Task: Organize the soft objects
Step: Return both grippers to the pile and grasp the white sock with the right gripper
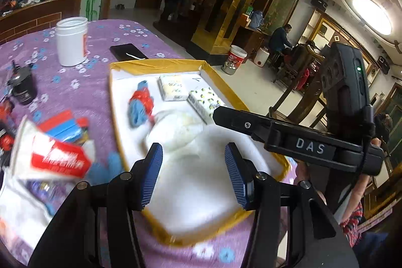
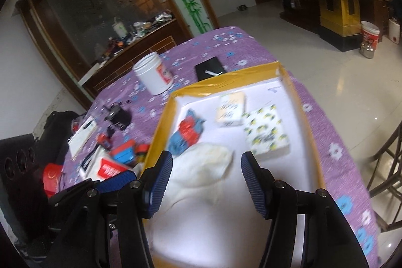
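Left tool (image 1: pixel 193 175): its two blue pads stand apart with nothing between them; it hangs over the near end of the tray.
Right tool (image 2: pixel 207 183): spread too, and empty, above the same near end.
Tray (image 2: pixel 160 122): a white tray with a yellow rim, lying on the purple flowered counter (image 1: pixel 83 92).
Already in the tray: a white soft cloth (image 2: pixel 206 167) near the middle, a red and blue bundle (image 2: pixel 187 133) touching it at 11 o'clock, a pale tissue pack (image 2: pixel 231 107) at 12 o'clock, and a dotted tissue pack (image 2: pixel 267 132) at 2 o'clock.
Still outside: at 9 o'clock from the tray, a red and white pack (image 1: pixel 54 155) and red and blue things (image 1: pixel 65 127) lie on the counter, blurred.
Not soft: a white jar (image 1: pixel 71 40) and a black phone (image 1: pixel 128 52) at 11 and 12 o'clock.
How far: it looks more than half done; the pile at 9 o'clock probably needs sorting next.
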### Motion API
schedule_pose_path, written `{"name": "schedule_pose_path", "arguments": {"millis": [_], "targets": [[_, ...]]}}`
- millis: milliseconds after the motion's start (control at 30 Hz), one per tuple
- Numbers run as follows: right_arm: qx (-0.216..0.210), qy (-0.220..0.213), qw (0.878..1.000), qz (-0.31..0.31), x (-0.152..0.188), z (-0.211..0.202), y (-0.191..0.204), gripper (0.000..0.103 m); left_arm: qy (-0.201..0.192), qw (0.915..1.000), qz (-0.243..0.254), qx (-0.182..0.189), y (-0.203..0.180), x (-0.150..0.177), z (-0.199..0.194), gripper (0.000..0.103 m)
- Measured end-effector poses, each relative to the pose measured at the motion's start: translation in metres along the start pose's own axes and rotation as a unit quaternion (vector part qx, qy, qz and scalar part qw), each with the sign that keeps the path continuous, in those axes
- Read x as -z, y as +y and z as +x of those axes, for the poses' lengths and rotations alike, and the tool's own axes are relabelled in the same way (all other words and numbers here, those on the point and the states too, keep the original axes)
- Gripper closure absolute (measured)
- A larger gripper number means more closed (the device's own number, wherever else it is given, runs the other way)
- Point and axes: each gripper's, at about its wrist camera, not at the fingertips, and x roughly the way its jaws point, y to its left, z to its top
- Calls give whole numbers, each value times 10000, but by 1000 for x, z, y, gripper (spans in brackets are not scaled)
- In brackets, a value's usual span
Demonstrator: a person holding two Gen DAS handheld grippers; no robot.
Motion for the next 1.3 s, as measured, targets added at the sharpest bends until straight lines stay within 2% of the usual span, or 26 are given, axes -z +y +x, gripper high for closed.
{"name": "schedule_pose_path", "arguments": {"millis": [133, 433, 567, 700, 800, 900, 967, 1067, 1133, 1300], "targets": [[-119, -54, 9996, -231, 19, -4, 21, 43, -168, 9998, -5, -67, 12, 17, -26, 53], [-454, 128, 9931, -1073, 63, 3, 82, 43, -559, 9959, -366, -609, 70, 61, -90, 53], [-657, 297, 9861, -1496, 80, 8, 109, 43, -718, 9896, -784, -970, 110, 84, -115, 44], [-846, 499, 9807, -1689, 90, 16, 128, 43, -780, 9800, -1097, -1463, 144, 102, -121, 44], [-909, 636, 9781, -1762, 97, 23, 138, 43, -813, 9739, -1370, -1617, 166, 112, -118, 44], [-983, 763, 9766, -1756, 101, 29, 143, 43, -945, 9726, -1592, -1407, 177, 114, -122, 44], [-962, 831, 9749, -1829, 106, 34, 150, 43, -1010, 9714, -1606, -1427, 179, 113, -124, 44], [-1028, 950, 9705, -1964, 110, 41, 161, 43, -993, 9723, -1807, -1097, 190, 115, -122, 44], [-1027, 1007, 9676, -2076, 109, 50, 174, 43, -1044, 9696, -1960, -1024, 194, 119, -126, 44], [-1007, 1074, 9626, -2274, 103, 76, 204, 42, -1107, 9620, -2445, -503, 213, 126, -131, 44]]}}
